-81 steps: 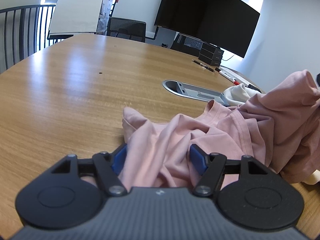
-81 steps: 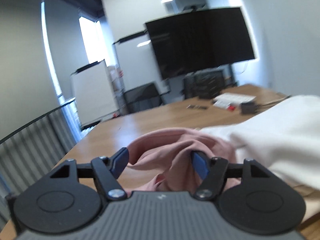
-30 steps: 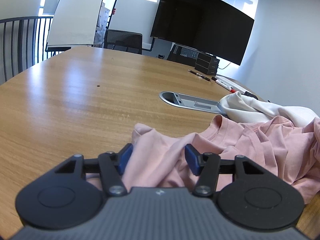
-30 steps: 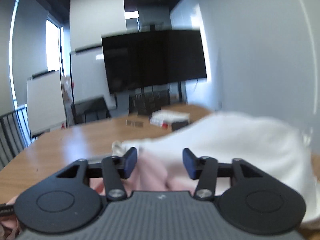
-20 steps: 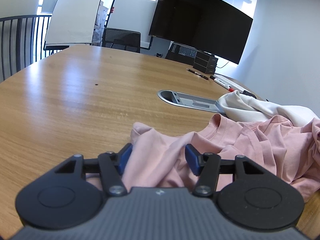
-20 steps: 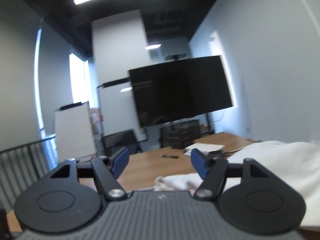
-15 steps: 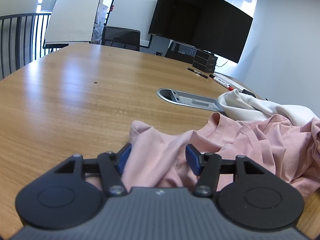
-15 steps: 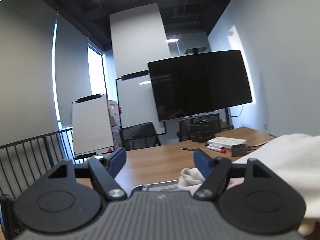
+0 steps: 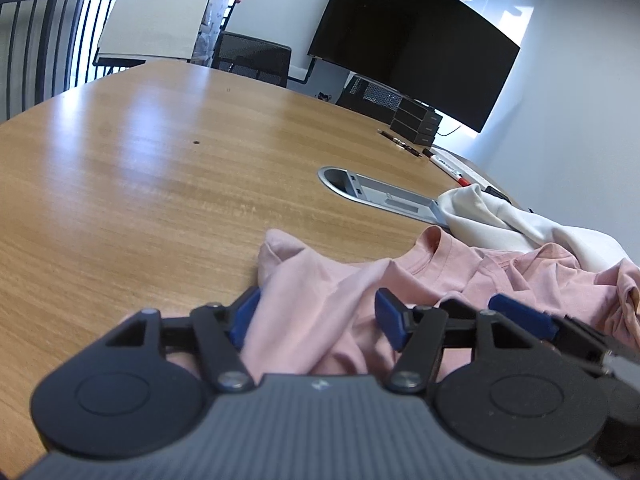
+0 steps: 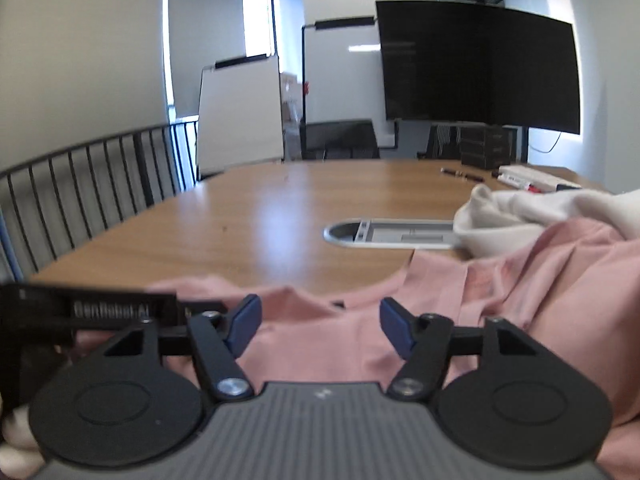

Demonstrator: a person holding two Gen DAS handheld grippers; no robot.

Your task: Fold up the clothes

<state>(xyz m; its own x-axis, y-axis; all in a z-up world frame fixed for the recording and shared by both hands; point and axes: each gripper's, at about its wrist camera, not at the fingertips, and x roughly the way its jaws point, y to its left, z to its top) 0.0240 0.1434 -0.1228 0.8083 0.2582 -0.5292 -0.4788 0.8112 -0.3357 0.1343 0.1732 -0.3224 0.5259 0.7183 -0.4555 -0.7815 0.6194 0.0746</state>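
Left gripper (image 9: 316, 314): we see its blue pads part-way apart, a raised fold of the pink shirt (image 9: 440, 280) bunched between them; the left pad touches the cloth, while whether the right pad presses on it we cannot tell. The jaws have just been opening a little.

Right gripper (image 10: 320, 326): its jaws stand spread over the flat pink cloth, having just been closing somewhat; the pads do not pinch it. In the left view its blue pad (image 9: 520, 314) shows at 4 o'clock, just beside the left gripper.

Pink shirt: crumpled on the wooden table (image 9: 160, 168), its long axis running from 9 to 3 o'clock, collar opening toward 12.

White garment (image 9: 512, 228): at 2 o'clock, touching the shirt's far edge.

Metal cable tray (image 9: 376, 194): at 12 o'clock, sunk into the table beyond the shirt.

Screen (image 9: 412, 44): farthest, at 1 o'clock.
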